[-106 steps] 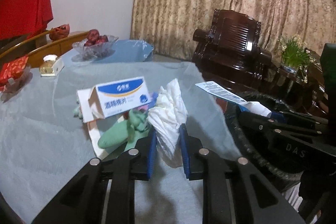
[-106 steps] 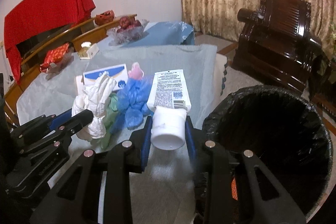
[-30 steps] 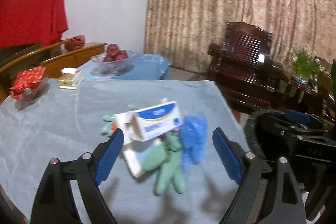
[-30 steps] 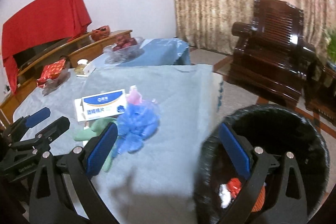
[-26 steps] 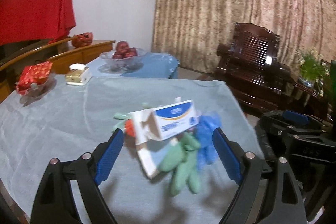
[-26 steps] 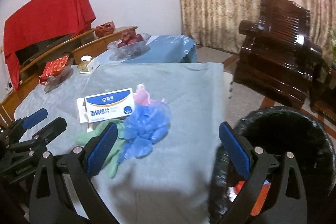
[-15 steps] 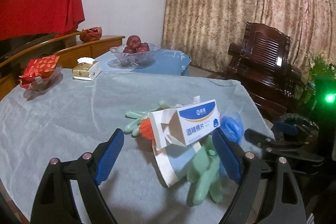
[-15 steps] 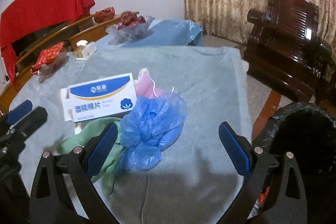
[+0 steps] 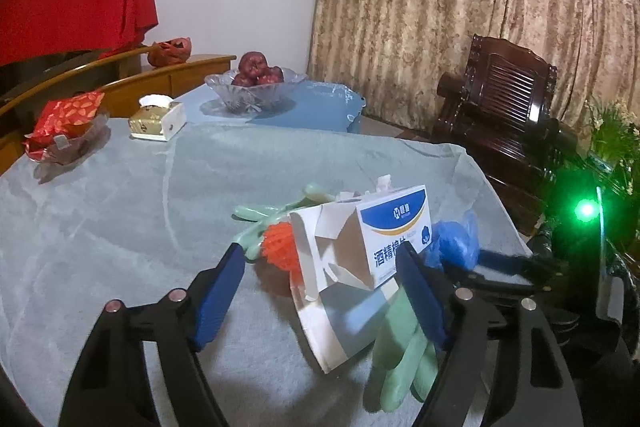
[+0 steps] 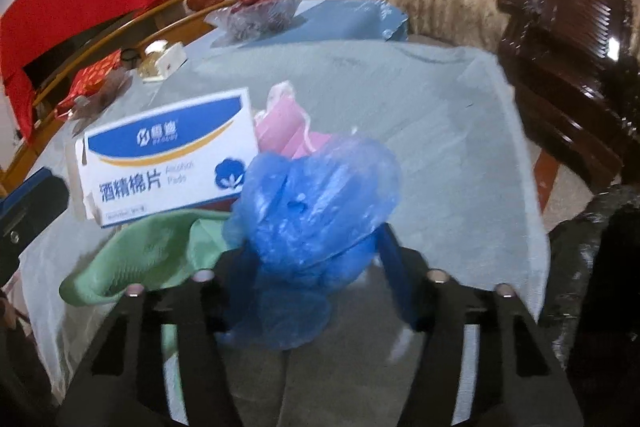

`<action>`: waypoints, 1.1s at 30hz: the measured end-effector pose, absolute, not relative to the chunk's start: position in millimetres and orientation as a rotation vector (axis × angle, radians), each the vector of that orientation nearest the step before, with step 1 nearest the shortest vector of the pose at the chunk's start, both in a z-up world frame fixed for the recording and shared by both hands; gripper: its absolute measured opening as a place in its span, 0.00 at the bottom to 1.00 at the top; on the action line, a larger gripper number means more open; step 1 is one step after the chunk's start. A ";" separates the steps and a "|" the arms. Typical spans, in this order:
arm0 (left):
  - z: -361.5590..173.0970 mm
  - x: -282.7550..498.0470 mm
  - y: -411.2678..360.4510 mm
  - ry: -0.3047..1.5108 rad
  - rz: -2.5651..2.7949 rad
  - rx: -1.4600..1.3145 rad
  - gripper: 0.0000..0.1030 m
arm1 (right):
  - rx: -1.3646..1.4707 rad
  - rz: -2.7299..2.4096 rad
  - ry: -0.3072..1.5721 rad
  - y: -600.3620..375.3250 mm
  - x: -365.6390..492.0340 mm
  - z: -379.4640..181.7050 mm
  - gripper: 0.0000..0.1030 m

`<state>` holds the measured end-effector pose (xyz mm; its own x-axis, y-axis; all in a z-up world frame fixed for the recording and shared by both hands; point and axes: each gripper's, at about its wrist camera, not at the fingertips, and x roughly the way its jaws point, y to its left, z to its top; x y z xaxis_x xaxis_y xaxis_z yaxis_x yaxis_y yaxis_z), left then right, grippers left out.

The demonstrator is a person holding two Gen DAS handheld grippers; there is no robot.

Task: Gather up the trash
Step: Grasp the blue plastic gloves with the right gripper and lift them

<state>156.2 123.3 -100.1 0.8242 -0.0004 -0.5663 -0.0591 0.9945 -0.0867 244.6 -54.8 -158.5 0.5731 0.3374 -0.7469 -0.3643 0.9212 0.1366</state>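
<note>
The right gripper (image 10: 308,263) is closing around the crumpled blue plastic bag (image 10: 316,187), which sits between its jaws near the table's front edge; whether the pads already press the film cannot be told, since the plastic hides the left pad. The likely failure is a thin pinch: the film is slippery and puffy, so the jaws could catch only a loose fold and the bag might slide free on the way to the black-lined trash bin (image 10: 600,247) at the right; the bag also overlaps the green rubber glove (image 10: 148,259) and the pink face mask (image 10: 288,123), so one of those may be dragged along or dropped off the edge. The left gripper (image 9: 320,291) is narrowing too, its jaws wide and straddling the torn alcohol-pad box (image 9: 360,239) without touching it; the box is ripped open at one end and leans on a white paper bag, so a squeeze could crush or tip it; an orange mesh scrap (image 9: 280,247) lies against its left side on the grey tablecloth (image 9: 140,207).
</note>
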 end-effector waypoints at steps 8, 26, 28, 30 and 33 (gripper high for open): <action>-102.3 166.3 110.6 0.609 0.001 -0.094 0.67 | -0.062 0.452 0.852 -61.0 238.5 -150.5 0.33; -108.9 178.0 92.2 0.641 -0.065 -0.096 0.40 | -0.058 0.398 0.807 -96.8 216.7 -119.0 0.32; -110.8 178.4 88.6 0.656 -0.087 -0.108 0.39 | -0.058 0.391 0.808 -99.7 215.8 -118.3 0.32; -112.6 177.1 83.0 0.671 -0.137 -0.128 0.39 | -0.054 0.378 0.808 -104.2 215.2 -117.2 0.32; -114.4 175.8 77.0 0.687 -0.204 -0.145 0.39 | -0.047 0.360 0.808 -114.2 214.0 -116.3 0.32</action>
